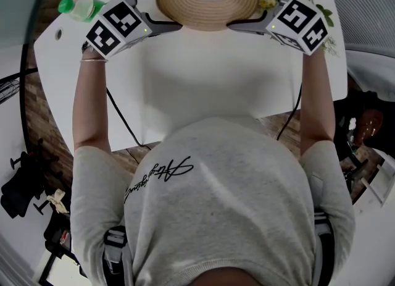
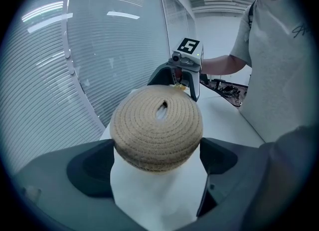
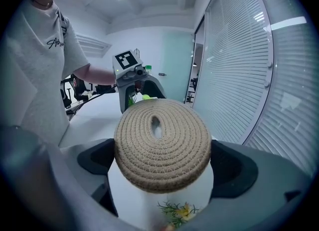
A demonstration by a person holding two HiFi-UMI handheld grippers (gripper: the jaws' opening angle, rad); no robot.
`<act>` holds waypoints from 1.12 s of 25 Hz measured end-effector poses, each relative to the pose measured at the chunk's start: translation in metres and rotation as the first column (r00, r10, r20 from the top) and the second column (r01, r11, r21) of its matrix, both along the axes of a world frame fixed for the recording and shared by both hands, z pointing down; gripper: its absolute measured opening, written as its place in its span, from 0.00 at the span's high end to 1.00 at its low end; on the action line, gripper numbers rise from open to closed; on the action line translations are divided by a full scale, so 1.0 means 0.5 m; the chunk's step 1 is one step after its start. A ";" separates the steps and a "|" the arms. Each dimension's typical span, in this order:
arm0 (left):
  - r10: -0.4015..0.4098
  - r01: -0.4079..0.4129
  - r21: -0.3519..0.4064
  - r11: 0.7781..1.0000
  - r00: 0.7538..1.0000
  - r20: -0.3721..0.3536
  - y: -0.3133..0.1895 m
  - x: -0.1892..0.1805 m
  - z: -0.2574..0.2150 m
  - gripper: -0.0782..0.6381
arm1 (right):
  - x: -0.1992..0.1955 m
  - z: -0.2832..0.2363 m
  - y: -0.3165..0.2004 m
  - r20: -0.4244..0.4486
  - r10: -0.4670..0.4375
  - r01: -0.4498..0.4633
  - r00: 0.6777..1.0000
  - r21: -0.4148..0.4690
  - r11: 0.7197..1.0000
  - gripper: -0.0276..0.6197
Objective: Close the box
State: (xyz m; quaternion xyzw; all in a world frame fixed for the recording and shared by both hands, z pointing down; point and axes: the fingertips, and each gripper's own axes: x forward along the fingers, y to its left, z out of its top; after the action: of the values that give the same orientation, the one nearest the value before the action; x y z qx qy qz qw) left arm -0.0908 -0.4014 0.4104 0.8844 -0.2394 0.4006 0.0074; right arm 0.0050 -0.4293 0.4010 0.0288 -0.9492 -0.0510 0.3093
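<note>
Head view: woven box (image 1: 207,13) at top centre of the white desk (image 1: 210,93). Left gripper (image 1: 168,2) and right gripper (image 1: 247,0) flank it, each with its jaws spread round one side of the rim.

Left gripper view: box mid-frame between the parted jaws; contact with the rim unclear. Coiled lid (image 2: 149,135) covers the top and looks level. To seat it well, I judge: press down evenly from both sides, no sideways squeeze.

Right gripper view: jaws apart here too, box between them. Flower sprig (image 3: 177,211) on the desk at lower centre. Contents hidden; the oval slot (image 3: 155,125) shows only pale.
</note>
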 end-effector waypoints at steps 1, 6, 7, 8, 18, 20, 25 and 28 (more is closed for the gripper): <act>0.001 -0.001 0.000 1.000 1.000 0.003 -0.003 0.000 0.000 0.15 | 0.000 0.000 -0.003 0.000 0.002 -0.002 1.000 0.001 1.000 0.04; 0.000 0.000 -0.013 1.000 1.000 0.007 -0.011 -0.004 -0.001 0.15 | -0.004 0.000 -0.011 -0.001 0.004 -0.004 1.000 -0.010 1.000 0.04; 0.000 0.000 -0.016 1.000 1.000 0.009 -0.011 -0.004 0.000 0.15 | -0.004 0.001 -0.011 -0.002 0.003 -0.003 1.000 -0.014 1.000 0.04; 0.000 0.000 -0.020 1.000 1.000 0.010 -0.010 -0.005 0.000 0.15 | -0.005 0.002 -0.011 -0.002 0.002 -0.003 1.000 -0.018 1.000 0.04; -0.002 0.002 -0.030 1.000 1.000 -0.011 -0.001 -0.005 0.004 0.15 | -0.005 0.010 -0.002 0.008 0.005 -0.005 1.000 -0.050 0.999 0.04; -0.003 0.002 -0.031 1.000 1.000 -0.010 -0.003 -0.004 0.005 0.15 | -0.003 0.012 -0.003 0.013 0.007 -0.007 1.000 -0.058 0.998 0.04; -0.020 0.018 -0.054 0.998 0.999 -0.028 -0.001 0.000 0.016 0.15 | 0.001 0.021 -0.001 0.039 0.022 -0.018 0.999 -0.109 0.994 0.04; -0.031 0.030 -0.049 0.998 0.999 -0.012 -0.003 0.002 0.027 0.15 | 0.000 0.024 -0.002 0.067 0.042 -0.032 0.997 -0.133 0.991 0.04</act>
State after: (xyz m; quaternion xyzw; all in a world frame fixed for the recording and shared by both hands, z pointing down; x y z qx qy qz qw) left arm -0.0900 -0.4032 0.4240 0.8827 -0.2431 0.4006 0.0364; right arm 0.0049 -0.4302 0.4129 0.0276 -0.9600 0.0184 0.2780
